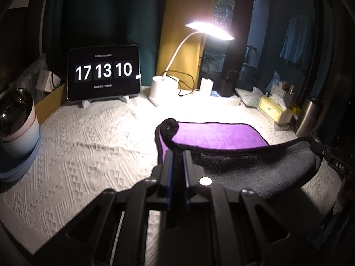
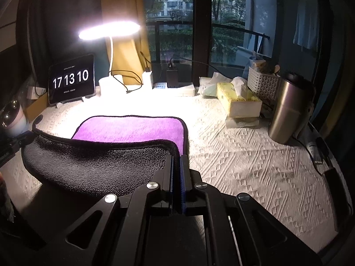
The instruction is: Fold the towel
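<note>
The towel (image 1: 217, 134) is purple on one face and dark grey on the other, with a black hem. Its far half lies flat on the white tablecloth. Its near half is lifted, grey side (image 1: 255, 168) toward me. My left gripper (image 1: 178, 153) is shut on the near left corner, whose tip curls up above the fingers. My right gripper (image 2: 176, 157) is shut on the near right corner of the towel (image 2: 131, 129). The lifted edge sags between both grippers. The right gripper also shows at the right edge of the left wrist view (image 1: 319, 149).
A tablet clock (image 1: 103, 75) and a lit desk lamp (image 1: 165, 86) stand at the back. Stacked bowls (image 1: 16, 124) sit far left. A yellow tissue box (image 2: 238, 99), a white basket (image 2: 263, 83) and a steel tumbler (image 2: 286, 108) stand at the right.
</note>
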A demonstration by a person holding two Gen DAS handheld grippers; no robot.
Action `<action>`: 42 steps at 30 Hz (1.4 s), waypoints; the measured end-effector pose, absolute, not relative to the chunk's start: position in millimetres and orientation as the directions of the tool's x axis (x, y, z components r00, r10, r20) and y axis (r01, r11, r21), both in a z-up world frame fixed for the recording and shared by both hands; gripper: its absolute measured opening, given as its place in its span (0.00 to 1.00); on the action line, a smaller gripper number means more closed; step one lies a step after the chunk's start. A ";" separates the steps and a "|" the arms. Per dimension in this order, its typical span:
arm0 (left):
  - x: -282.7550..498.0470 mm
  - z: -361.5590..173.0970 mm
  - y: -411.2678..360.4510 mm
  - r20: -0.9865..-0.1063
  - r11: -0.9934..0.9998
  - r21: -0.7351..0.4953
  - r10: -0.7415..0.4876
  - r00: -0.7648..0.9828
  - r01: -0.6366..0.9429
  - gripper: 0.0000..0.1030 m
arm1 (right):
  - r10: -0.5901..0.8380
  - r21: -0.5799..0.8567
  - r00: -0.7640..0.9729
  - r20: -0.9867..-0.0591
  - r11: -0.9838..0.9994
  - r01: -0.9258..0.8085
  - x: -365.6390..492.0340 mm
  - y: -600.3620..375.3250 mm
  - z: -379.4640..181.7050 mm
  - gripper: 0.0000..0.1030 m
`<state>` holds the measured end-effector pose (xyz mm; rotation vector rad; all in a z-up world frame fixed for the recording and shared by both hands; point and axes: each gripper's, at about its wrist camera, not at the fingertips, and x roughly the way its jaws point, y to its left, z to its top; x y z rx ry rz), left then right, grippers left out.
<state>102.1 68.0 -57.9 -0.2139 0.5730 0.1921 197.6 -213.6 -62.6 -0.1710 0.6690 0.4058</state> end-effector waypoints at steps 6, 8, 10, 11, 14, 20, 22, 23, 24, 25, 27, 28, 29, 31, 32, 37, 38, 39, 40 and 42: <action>112.2 -56.2 71.8 -0.546 0.961 -0.142 0.125 0.828 -0.239 0.09 | 0.306 -0.027 0.717 -0.626 0.910 -0.413 207.2 -209.4 -62.3 0.06; 115.7 -56.0 73.5 -0.543 0.961 -0.139 0.128 0.830 -0.239 0.09 | 0.305 -0.029 0.720 -0.623 0.911 -0.411 210.3 -207.9 -62.2 0.06; 119.6 -56.4 74.6 -0.542 0.961 -0.137 0.131 0.830 -0.240 0.09 | 0.304 -0.032 0.722 -0.622 0.911 -0.411 213.9 -205.9 -62.1 0.06; 122.1 -56.7 75.8 -0.542 0.961 -0.137 0.130 0.830 -0.241 0.09 | 0.304 -0.033 0.723 -0.621 0.911 -0.411 216.3 -204.9 -61.9 0.06; 128.0 -57.3 78.2 -0.542 0.961 -0.134 0.133 0.830 -0.242 0.09 | 0.303 -0.033 0.723 -0.621 0.912 -0.410 220.8 -203.4 -62.0 0.06; 140.7 -59.1 82.9 -0.545 0.960 -0.131 0.138 0.827 -0.247 0.09 | 0.301 -0.034 0.725 -0.619 0.912 -0.408 236.9 -197.0 -61.6 0.06; 145.1 -59.6 84.8 -0.546 0.960 -0.133 0.138 0.827 -0.248 0.09 | 0.302 -0.033 0.724 -0.620 0.912 -0.408 242.5 -195.4 -62.5 0.06; 147.2 -59.7 85.3 -0.546 0.960 -0.131 0.140 0.826 -0.249 0.09 | 0.302 -0.034 0.723 -0.621 0.912 -0.409 245.2 -194.6 -63.3 0.06; 149.6 -60.1 86.2 -0.546 0.960 -0.130 0.140 0.826 -0.249 0.09 | 0.302 -0.034 0.723 -0.621 0.912 -0.409 247.4 -193.7 -63.8 0.06; 151.6 -60.6 87.1 -0.547 0.959 -0.130 0.141 0.825 -0.250 0.09 | 0.302 -0.033 0.723 -0.622 0.912 -0.410 248.0 -193.5 -64.0 0.06; 156.4 -61.7 88.8 -0.549 0.959 -0.130 0.142 0.824 -0.251 0.09 | 0.302 -0.034 0.722 -0.623 0.911 -0.410 252.8 -191.5 -65.1 0.06; 158.6 -62.2 89.6 -0.549 0.959 -0.129 0.142 0.824 -0.252 0.09 | 0.302 -0.034 0.722 -0.623 0.911 -0.410 255.2 -190.6 -65.5 0.06; 160.7 -62.6 90.3 -0.550 0.959 -0.128 0.143 0.823 -0.252 0.09 | 0.302 -0.033 0.721 -0.624 0.911 -0.410 257.9 -189.9 -66.2 0.06; 164.8 -63.2 91.4 -0.550 0.960 -0.125 0.145 0.823 -0.252 0.09 | 0.302 -0.033 0.721 -0.624 0.911 -0.410 260.6 -189.3 -67.1 0.06; 167.5 -63.5 91.9 -0.550 0.960 -0.123 0.145 0.823 -0.251 0.09 | 0.301 -0.033 0.720 -0.625 0.911 -0.410 263.0 -188.6 -67.7 0.06; 178.3 -65.1 95.3 -0.549 0.961 -0.116 0.148 0.822 -0.251 0.09 | 0.301 -0.032 0.718 -0.628 0.911 -0.411 275.2 -186.6 -71.9 0.06; 180.1 -65.2 95.9 -0.550 0.961 -0.115 0.148 0.822 -0.250 0.09 | 0.302 -0.031 0.717 -0.629 0.911 -0.411 277.6 -186.1 -72.8 0.06; 182.6 -65.5 96.7 -0.549 0.962 -0.113 0.149 0.822 -0.250 0.09 | 0.302 -0.031 0.717 -0.629 0.911 -0.411 279.0 -185.8 -73.2 0.06; 184.6 -65.7 97.4 -0.549 0.962 -0.113 0.149 0.822 -0.250 0.09 | 0.302 -0.031 0.717 -0.629 0.911 -0.411 281.9 -185.1 -73.9 0.06; 189.4 -66.4 99.1 -0.549 0.962 -0.110 0.150 0.822 -0.249 0.09 | 0.302 -0.031 0.716 -0.630 0.911 -0.411 283.6 -184.7 -74.5 0.06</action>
